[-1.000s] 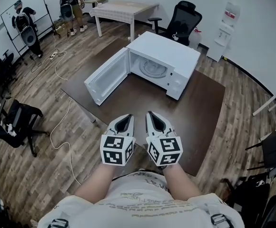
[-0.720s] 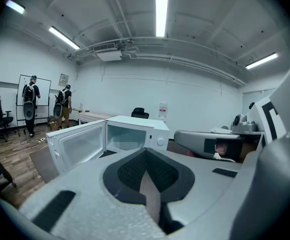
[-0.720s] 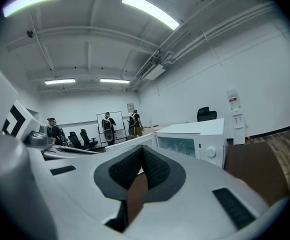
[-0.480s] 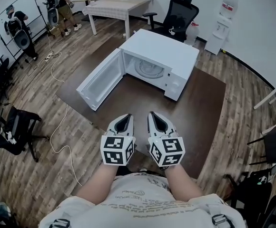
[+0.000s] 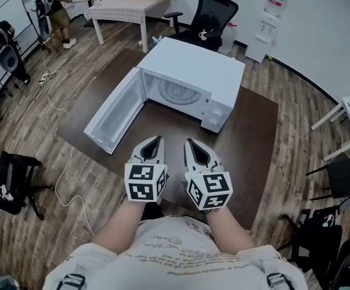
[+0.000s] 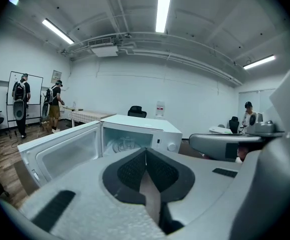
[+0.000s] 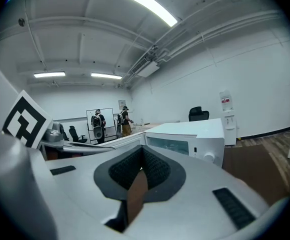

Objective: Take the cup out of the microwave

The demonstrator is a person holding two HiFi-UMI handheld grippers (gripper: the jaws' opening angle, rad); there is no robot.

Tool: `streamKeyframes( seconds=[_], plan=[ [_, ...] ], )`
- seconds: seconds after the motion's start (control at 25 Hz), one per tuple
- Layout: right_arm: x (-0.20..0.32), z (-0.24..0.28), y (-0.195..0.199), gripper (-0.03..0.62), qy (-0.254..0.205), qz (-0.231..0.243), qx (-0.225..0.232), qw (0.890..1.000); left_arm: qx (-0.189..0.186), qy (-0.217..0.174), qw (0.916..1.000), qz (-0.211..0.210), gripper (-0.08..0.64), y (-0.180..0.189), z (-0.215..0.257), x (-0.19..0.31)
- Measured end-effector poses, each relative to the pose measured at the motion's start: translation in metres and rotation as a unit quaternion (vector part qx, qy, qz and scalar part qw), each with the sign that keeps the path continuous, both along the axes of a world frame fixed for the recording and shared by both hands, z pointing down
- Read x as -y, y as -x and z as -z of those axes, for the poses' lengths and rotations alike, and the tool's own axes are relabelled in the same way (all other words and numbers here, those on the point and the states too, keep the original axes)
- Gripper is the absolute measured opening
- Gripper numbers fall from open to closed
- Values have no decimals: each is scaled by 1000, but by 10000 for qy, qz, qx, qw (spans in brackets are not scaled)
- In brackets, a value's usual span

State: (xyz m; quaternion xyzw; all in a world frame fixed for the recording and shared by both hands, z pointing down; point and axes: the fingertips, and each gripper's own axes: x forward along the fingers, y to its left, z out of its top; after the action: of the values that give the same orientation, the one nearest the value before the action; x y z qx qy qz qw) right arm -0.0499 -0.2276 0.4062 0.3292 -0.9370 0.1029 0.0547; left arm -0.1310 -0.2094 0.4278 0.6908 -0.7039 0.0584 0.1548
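Note:
A white microwave [image 5: 194,71] stands on a dark brown table [image 5: 253,144] with its door [image 5: 111,121] swung wide open to the left. In the head view only the round turntable [image 5: 178,92] shows in the cavity. In the left gripper view a clear glassy shape [image 6: 121,145] sits inside; I cannot tell whether it is the cup. My left gripper [image 5: 152,141] and right gripper [image 5: 193,144] hover side by side over the table's near edge, well short of the microwave. Both are shut with nothing between the pads.
A black office chair [image 5: 210,9], a white table [image 5: 133,5] and a water dispenser [image 5: 271,3] stand behind the microwave. Two people [image 5: 53,12] are at the far left by a whiteboard. A cable [image 5: 66,168] trails across the floor; chairs stand at the left [image 5: 12,186] and right [image 5: 339,175].
The microwave and table have drawn nearer and lower in the head view. Both grippers have moved forward together over the table's near edge, still shut.

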Motion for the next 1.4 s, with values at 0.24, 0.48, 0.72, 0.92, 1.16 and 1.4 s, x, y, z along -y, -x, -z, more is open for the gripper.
streamKeyframes(
  seconds=[0.24, 0.48, 0.72, 0.92, 1.16, 1.4],
  plan=[
    [26, -2, 6, 14, 42, -379, -21, 9993, 53, -3, 9999, -163, 15, 22, -3, 37],
    [42, -8, -1, 14, 21, -740, -190, 9971, 92, 11, 9997, -247, 15, 34, -11, 74],
    [56, -11, -7, 14, 37, -1071, -272, 9939, 208, 7, 9992, -331, 15, 51, -20, 111],
    [67, -16, -13, 14, 131, -1350, -277, 9904, 297, 32, 9991, -315, 15, 68, -36, 134],
    [74, -22, -10, 13, 210, -1600, -342, 9863, 323, 125, 9987, -381, 17, 84, -60, 164],
    [82, -30, -13, 14, 314, -1913, -486, 9798, 299, 185, 9987, -368, 17, 108, -84, 196]
  ],
)
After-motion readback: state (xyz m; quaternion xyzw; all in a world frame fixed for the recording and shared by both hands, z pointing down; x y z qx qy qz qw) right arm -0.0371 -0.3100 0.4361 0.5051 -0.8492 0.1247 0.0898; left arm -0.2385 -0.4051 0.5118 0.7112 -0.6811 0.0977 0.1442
